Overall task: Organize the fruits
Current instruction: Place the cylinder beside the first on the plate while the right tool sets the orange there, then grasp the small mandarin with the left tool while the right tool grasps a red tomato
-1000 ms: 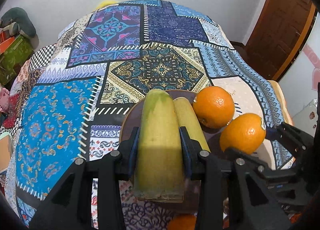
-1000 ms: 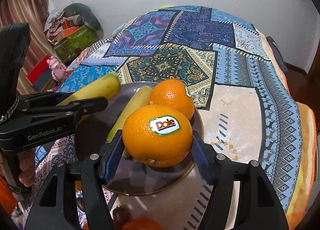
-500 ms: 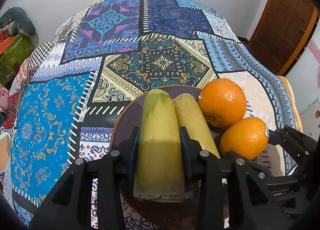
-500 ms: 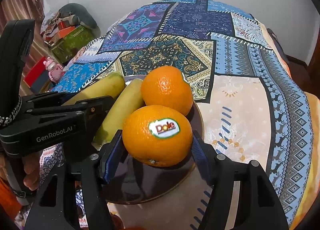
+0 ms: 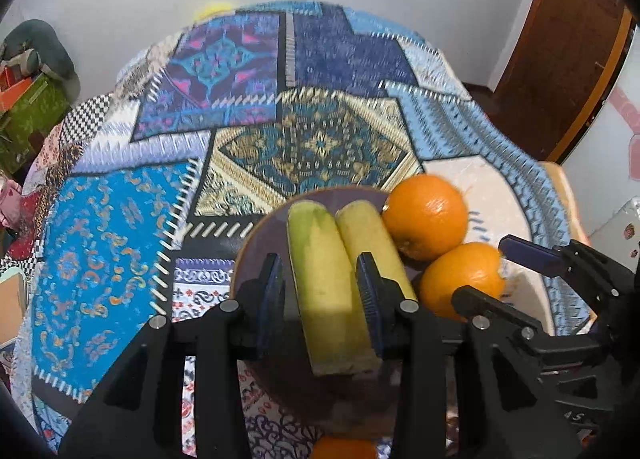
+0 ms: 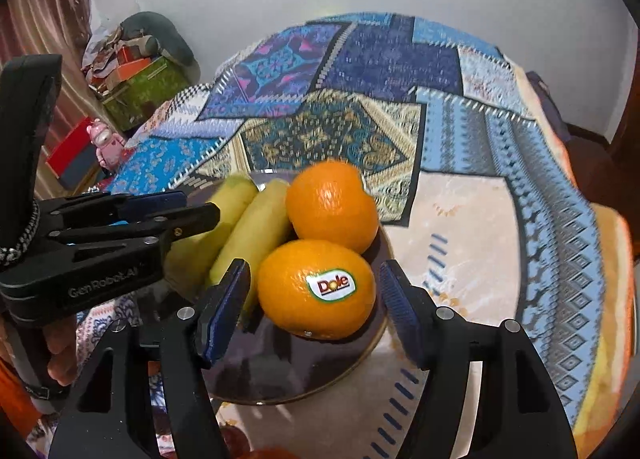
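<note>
Now both grippers stand spread at a dark plate [image 6: 352, 363] of fruit on a patchwork-covered bed [image 5: 120, 243]. Left gripper [image 5: 320, 291] brackets the nearer banana [image 5: 324, 287], its blue pads parted: a gap shows beside the left pad, while the right pad sits at the fruit's side, contact unclear. A second banana [image 5: 368, 235] lies alongside, touching the first. Right gripper [image 6: 316, 307] is wide apart around the stickered orange [image 6: 316, 289], daylight on both sides of the fruit, which rests on the plate's near right edge. Another orange [image 6: 330, 205] sits just behind it, touching, at the plate's far right. All four pieces crowd the plate, bananas on its left half, oranges on its right. A wooden door [image 5: 560, 51] stands beyond the bed's right edge, and green boxes [image 6: 140, 91] are stacked at the left wall.
</note>
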Demonstrator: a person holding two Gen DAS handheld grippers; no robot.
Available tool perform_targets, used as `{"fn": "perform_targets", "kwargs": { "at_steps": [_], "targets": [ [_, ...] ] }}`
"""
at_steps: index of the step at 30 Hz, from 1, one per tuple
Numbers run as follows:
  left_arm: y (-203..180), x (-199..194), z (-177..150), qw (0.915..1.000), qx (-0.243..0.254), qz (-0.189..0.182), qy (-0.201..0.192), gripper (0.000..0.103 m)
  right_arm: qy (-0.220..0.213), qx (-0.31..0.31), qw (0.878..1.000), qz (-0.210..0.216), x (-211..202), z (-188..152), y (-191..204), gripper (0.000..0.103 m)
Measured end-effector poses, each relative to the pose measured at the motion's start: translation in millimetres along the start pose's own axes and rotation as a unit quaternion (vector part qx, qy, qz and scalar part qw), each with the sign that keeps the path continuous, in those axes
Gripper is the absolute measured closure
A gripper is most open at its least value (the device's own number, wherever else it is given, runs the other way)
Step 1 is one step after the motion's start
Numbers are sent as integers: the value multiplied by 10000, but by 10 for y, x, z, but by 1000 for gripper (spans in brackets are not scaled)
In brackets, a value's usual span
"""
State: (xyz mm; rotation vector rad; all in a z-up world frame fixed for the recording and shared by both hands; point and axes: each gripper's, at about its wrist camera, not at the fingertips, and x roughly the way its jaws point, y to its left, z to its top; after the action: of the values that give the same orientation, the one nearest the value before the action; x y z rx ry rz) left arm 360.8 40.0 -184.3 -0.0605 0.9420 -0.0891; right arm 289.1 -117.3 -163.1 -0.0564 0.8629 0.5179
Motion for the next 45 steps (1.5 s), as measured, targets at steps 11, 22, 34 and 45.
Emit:
{"fn": "perform_targets", "kwargs": {
  "at_steps": [11,22,34,45],
  "targets": [
    [-44,-829,-103,9984,144,3,-547,59,-413,-28,9991,-120,-619,-12,51,39],
    [-109,-1195,-615,9978,394,69,-521,47,-308,-26,9992,-246,-846,-370,82,39],
    [-80,-871,-1107,9997,221,-38,121,46,351,319,9989,-44,-555,-846,4,39],
    [-172,-589,-1168,9991,268,-106,306,48,504,589,9967,254,-441,-920,-7,39]
  ]
}}
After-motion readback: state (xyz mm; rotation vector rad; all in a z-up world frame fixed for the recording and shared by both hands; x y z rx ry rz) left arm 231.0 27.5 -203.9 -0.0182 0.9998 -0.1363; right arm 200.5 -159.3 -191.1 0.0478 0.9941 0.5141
